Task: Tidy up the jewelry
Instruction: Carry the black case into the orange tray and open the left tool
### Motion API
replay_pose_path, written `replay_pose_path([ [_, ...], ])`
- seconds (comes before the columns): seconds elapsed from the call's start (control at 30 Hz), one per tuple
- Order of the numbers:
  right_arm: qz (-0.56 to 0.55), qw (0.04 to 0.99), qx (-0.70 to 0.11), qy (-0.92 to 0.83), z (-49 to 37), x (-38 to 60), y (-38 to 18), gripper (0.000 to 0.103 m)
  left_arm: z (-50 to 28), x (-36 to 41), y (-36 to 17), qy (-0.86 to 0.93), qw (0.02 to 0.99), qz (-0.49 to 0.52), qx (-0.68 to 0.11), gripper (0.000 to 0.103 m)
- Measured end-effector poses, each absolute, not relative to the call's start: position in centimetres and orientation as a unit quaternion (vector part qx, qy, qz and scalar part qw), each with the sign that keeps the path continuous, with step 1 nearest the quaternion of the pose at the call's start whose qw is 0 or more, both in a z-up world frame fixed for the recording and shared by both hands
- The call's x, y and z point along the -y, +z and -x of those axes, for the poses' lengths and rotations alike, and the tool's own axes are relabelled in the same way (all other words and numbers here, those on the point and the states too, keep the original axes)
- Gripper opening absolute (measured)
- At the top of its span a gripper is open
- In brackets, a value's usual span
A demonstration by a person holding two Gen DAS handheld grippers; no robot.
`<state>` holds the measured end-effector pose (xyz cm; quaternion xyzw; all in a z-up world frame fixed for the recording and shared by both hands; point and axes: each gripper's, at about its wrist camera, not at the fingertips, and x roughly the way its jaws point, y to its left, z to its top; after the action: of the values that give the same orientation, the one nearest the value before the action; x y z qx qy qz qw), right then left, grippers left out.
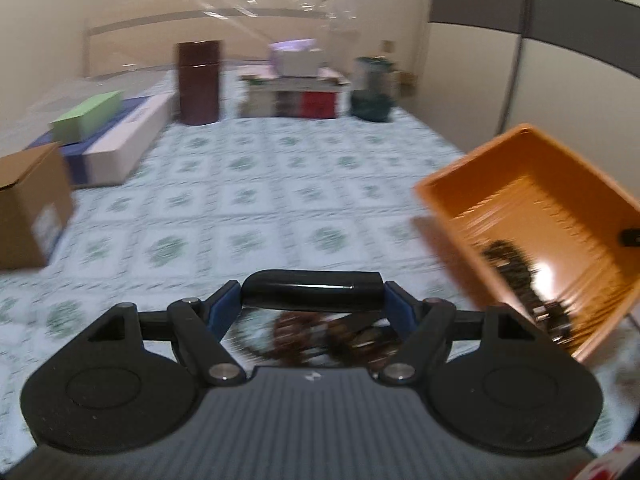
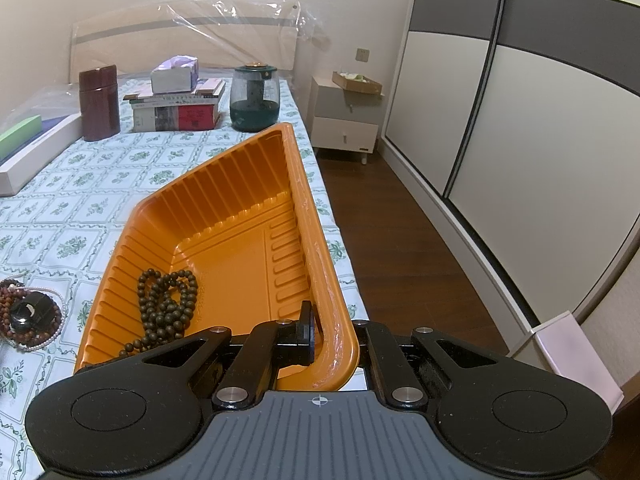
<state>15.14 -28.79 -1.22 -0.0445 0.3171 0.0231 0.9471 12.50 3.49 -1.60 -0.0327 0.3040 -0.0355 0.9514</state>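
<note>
Your right gripper is clenched on the near rim of the orange tray, one finger inside the wall and one outside. A dark bead strand lies inside the tray, at its near left side. Your left gripper grasps a black bangle between its blue pads, left of the tray. More bracelets lie on the bedsheet, just left of the tray.
</note>
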Motion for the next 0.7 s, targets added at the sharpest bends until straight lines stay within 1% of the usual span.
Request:
replay_pose_path([
  [0.4,0.044,0.948,-0.316,0.025,-15.1,28.7,-1.1,0.006,-15.8,6.0,-1.1,-0.170,0.937,0.023,-0.304,0.074],
  [0.7,0.043,0.948,-0.316,0.026,-15.3,28.7,-1.0,0.006,-16.6,9.6,-1.8,-0.219,0.925,0.002,-0.310,0.074],
])
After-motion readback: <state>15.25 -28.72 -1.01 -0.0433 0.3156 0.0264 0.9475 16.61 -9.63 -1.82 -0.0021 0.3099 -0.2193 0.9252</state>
